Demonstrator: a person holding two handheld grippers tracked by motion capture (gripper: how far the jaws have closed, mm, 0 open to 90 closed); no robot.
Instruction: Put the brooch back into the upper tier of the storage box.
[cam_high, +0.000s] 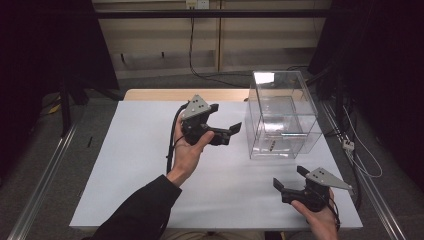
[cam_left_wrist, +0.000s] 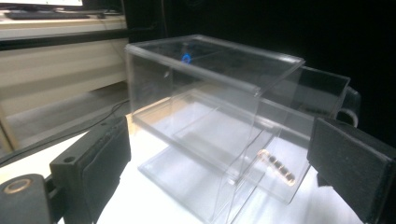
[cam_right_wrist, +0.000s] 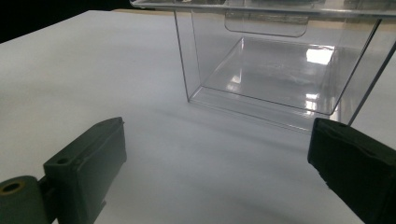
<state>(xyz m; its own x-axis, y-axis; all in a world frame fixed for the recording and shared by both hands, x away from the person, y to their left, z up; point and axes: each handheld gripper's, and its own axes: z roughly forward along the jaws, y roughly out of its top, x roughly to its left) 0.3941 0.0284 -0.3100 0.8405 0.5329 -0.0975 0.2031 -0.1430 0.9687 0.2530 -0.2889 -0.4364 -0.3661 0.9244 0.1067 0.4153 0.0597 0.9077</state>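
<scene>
With both the left gripper (cam_high: 223, 126) and right gripper (cam_high: 289, 180) spread wide and empty, approach the clear box (cam_high: 281, 115) near the worktop's (cam_high: 145, 165) far right corner squarely, avoiding sideways pushes.

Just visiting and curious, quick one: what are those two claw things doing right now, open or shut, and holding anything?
Left gripper: open, holding nothing, raised beside the clear box.
Right gripper: open, holding nothing, low over the table.

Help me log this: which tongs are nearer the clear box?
Left. The left tongs hover just beside the clear box, pointing at it; the right tongs sit lower, toward the person's table edge.
</scene>
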